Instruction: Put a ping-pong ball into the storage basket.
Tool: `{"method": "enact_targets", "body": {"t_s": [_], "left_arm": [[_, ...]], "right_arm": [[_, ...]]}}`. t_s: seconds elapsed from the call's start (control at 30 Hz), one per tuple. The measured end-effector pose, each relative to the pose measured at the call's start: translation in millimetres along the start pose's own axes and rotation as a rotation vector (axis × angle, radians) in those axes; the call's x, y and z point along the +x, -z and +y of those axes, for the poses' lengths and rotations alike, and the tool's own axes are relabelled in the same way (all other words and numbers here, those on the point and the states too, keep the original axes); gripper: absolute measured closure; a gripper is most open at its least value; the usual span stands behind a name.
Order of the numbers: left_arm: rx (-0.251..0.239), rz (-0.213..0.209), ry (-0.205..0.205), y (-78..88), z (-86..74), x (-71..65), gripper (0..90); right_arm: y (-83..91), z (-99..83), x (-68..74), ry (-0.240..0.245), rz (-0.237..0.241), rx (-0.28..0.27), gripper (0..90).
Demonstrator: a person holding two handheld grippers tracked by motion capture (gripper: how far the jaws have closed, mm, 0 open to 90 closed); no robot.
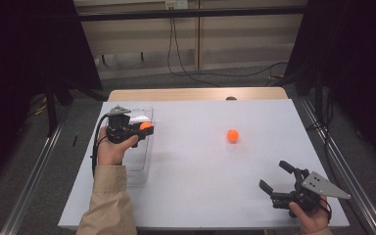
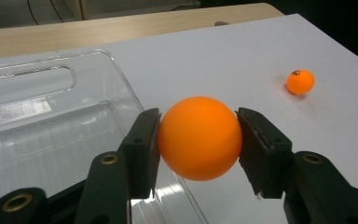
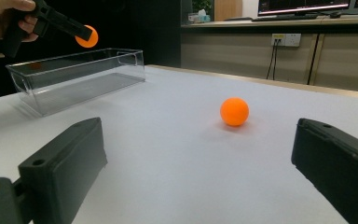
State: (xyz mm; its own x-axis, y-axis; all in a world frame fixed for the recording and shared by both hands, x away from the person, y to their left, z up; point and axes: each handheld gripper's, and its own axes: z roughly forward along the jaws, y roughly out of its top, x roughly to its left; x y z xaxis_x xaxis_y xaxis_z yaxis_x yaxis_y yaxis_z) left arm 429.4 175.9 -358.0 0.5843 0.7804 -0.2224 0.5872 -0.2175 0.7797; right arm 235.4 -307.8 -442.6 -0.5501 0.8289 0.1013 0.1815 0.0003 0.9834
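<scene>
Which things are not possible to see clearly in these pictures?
- Mark on the loose ball: too small to read in the left gripper view.
- Held ball: its sides are covered by the left claw.
- Clear bin: near wall hidden by the sleeve in the high view.
- Right claw: body cut off by the right gripper view's bottom edge.

Held ball (image 2: 199, 138): plain orange. Loose ball (image 2: 300, 81): orange with a small dark mark. Bin (image 2: 51, 116): clear, colourless. Table (image 1: 200, 166): white top, light wood far edge. Fingers (image 2: 142, 151): black.
</scene>
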Motion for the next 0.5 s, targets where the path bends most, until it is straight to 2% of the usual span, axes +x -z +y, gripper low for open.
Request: {"method": "enact_targets", "body": {"t_s": [0.5], "left_arm": [[-0.004,0.024,0.008,3.8,-2.3,8.1,51.0]], "right_arm": [[-0.3,0.0,0.1,0.004,0.002,0.001,2.5]]}}
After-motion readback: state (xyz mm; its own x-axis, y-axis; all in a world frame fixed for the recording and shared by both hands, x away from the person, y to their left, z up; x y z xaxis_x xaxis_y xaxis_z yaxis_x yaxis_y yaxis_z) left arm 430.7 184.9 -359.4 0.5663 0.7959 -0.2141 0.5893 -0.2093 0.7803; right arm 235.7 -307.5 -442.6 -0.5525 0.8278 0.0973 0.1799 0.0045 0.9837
